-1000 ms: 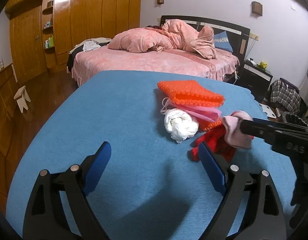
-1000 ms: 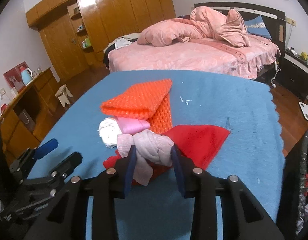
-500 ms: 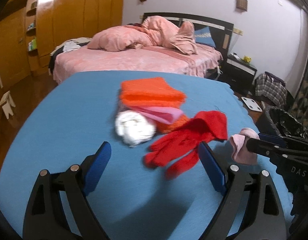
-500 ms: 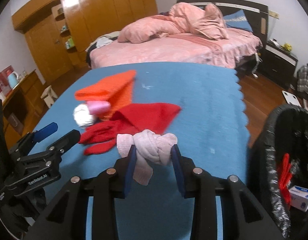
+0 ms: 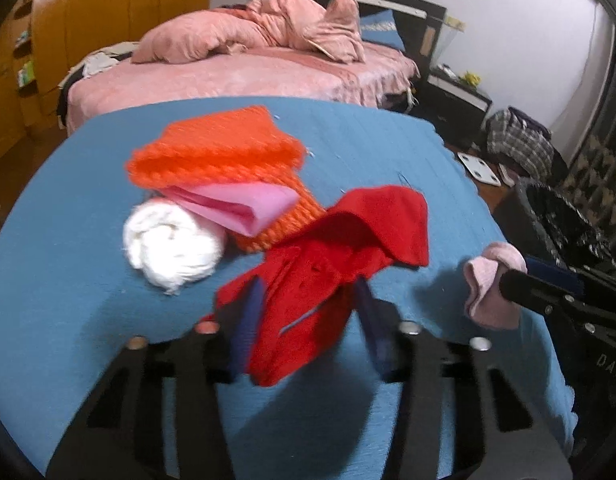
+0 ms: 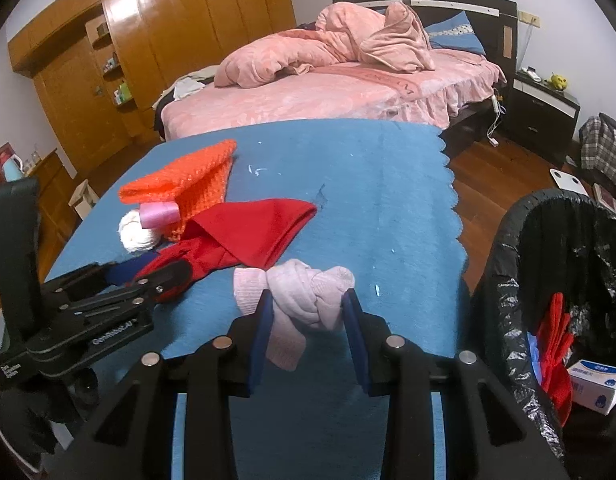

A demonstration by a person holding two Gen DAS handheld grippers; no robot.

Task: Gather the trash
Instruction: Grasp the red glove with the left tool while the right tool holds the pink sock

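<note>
Our left gripper (image 5: 308, 312) now has its blue fingers (image 5: 249, 320) closed around the red glove (image 5: 308, 280), while one second ago the same fingers stood wide open over bare blue cloth and the glove lay untouched ahead of them. We judge that the glove is already gripped; its lower part hangs between the fingers and its wide cuff still rests on the blue table cover (image 5: 67, 280), just beside the orange knitted piece (image 5: 215, 152). Our right gripper (image 6: 308, 316) holds the knotted pale pink sock (image 6: 308, 300) tight between its fingers, as it did before, but it has drawn back from the pile and now stands near the right edge of the table, close to the black trash bin (image 6: 508, 280). Inside the bin we see a red glove-like thing (image 6: 554, 344) and a small white and blue box (image 6: 596, 384). So both hands carry one piece of trash now, and the next move, we think, is to bring them over the bin and let go. Still on the table are the white ball of cloth (image 5: 171, 248) and the folded pink piece (image 5: 243, 204), touching the orange one. Behind the table stands the bed with a pink quilt (image 6: 328, 48).
</note>
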